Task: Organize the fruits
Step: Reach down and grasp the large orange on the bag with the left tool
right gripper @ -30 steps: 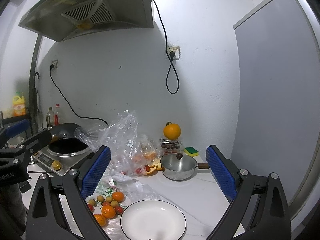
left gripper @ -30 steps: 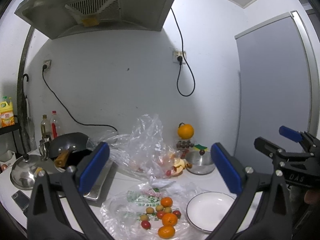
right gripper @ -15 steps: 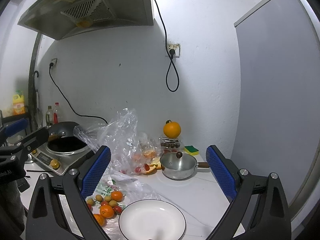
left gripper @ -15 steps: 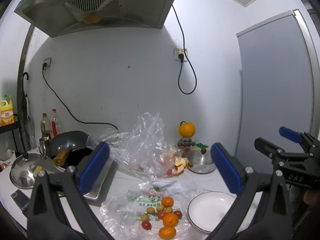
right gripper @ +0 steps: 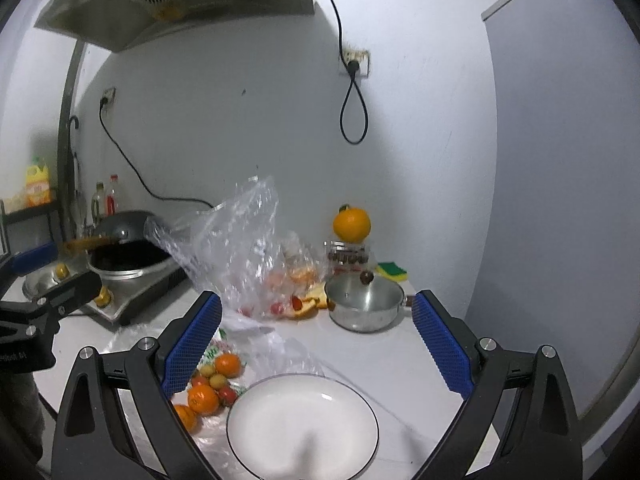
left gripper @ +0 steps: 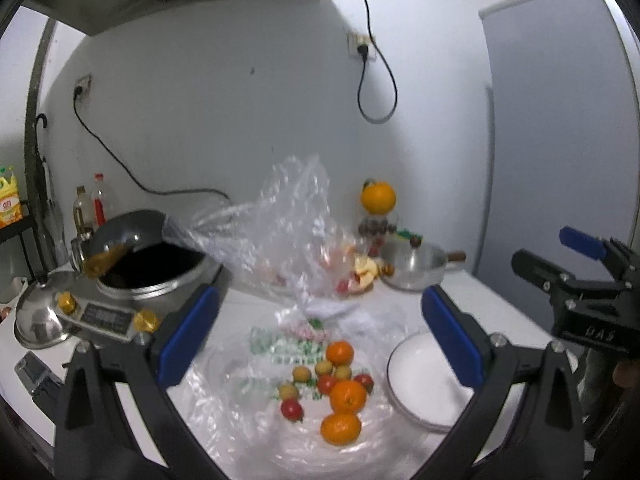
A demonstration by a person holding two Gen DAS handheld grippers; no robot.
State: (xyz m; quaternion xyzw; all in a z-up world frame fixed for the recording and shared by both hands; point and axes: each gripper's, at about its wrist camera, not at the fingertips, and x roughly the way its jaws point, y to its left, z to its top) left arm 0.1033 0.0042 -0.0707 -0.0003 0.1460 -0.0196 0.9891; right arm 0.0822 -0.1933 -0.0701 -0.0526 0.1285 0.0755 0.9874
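White countertop (right gripper: 404,354) bears a white plate (right gripper: 303,424), flattened plastic bag (left gripper: 256,412), steel saucepan (right gripper: 365,306), and induction cooker (left gripper: 120,312).

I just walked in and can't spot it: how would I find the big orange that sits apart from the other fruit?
Start at the steel pot near the back wall of the white counter. Just behind it a small clear jar stands, and the big orange rests on top. Unlike the little oranges on the plastic bag, it sits raised, alone, with a stem.
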